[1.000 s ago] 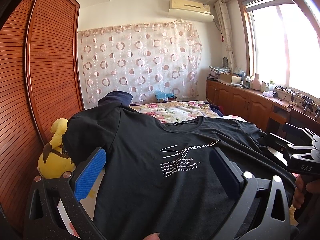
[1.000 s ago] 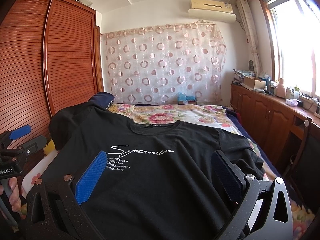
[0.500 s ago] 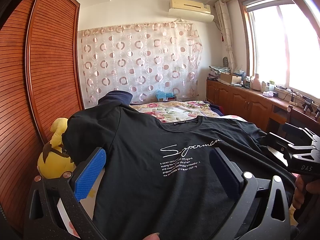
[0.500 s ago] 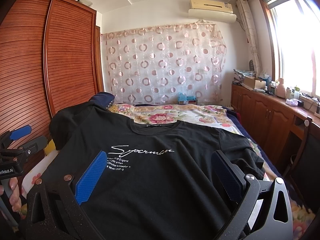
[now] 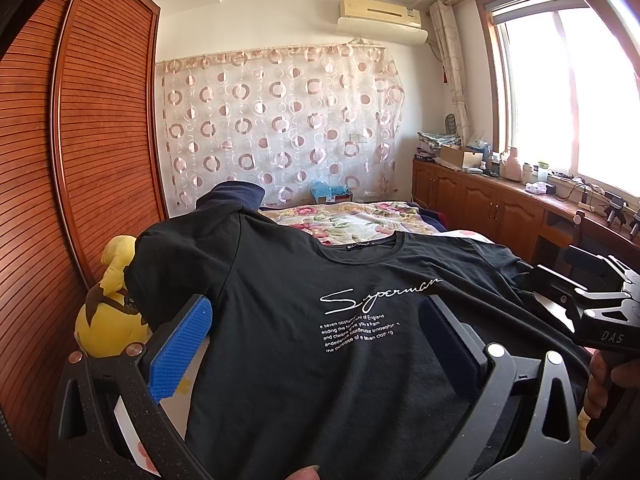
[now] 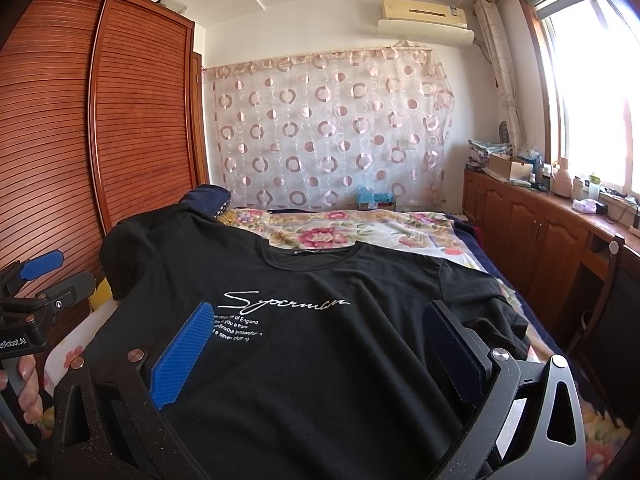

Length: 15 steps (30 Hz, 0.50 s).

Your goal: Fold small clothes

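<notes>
Left claw (image 5: pixel 316 344): wide open, empty, over near hem, left half.
Right claw (image 6: pixel 316 344): wide open, empty, over near hem, right half.
Shirt (image 6: pixel 320 360): spread flat, print up, on bed (image 6: pixel 360 236); directly below and ahead of both claws.
Long axis: near to far, collar far.
Nearer sleeve: left one to left claw, right one to right claw.
Toy (image 5: pixel 108 320): left, beside shirt.
</notes>
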### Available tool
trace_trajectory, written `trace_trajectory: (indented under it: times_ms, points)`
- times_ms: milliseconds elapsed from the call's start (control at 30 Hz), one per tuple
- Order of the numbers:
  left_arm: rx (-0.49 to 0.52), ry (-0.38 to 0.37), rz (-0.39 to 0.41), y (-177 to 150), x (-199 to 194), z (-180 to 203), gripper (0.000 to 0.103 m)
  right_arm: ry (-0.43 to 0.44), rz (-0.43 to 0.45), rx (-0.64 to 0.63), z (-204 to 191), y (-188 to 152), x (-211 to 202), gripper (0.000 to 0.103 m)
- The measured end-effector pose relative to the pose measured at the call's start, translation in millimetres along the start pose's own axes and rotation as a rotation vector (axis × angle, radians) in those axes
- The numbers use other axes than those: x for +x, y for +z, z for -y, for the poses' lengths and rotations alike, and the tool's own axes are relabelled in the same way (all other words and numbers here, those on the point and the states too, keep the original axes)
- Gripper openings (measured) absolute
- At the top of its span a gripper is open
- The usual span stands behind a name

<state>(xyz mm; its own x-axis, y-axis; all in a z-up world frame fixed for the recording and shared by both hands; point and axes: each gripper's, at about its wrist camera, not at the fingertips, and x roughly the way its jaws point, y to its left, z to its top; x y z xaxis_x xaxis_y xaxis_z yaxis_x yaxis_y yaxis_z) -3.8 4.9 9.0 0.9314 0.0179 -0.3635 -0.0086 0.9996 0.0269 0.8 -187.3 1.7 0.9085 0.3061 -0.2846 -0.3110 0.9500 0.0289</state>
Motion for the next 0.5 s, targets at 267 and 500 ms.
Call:
trace_trajectory:
  times_ms: [267,500]
  points:
    - [-0.005,-0.005,-0.006,-1.5,1.1,0.3,0.103,0.005,-0.003,-0.002,-1.0,-0.9,0.6,0.103]
    - [-0.026,-0.016,-0.073,-18.0,20.8,-9.2,0.103,0.025,-0.036,-0.004,1.6,-6.2,11.3,0.103]
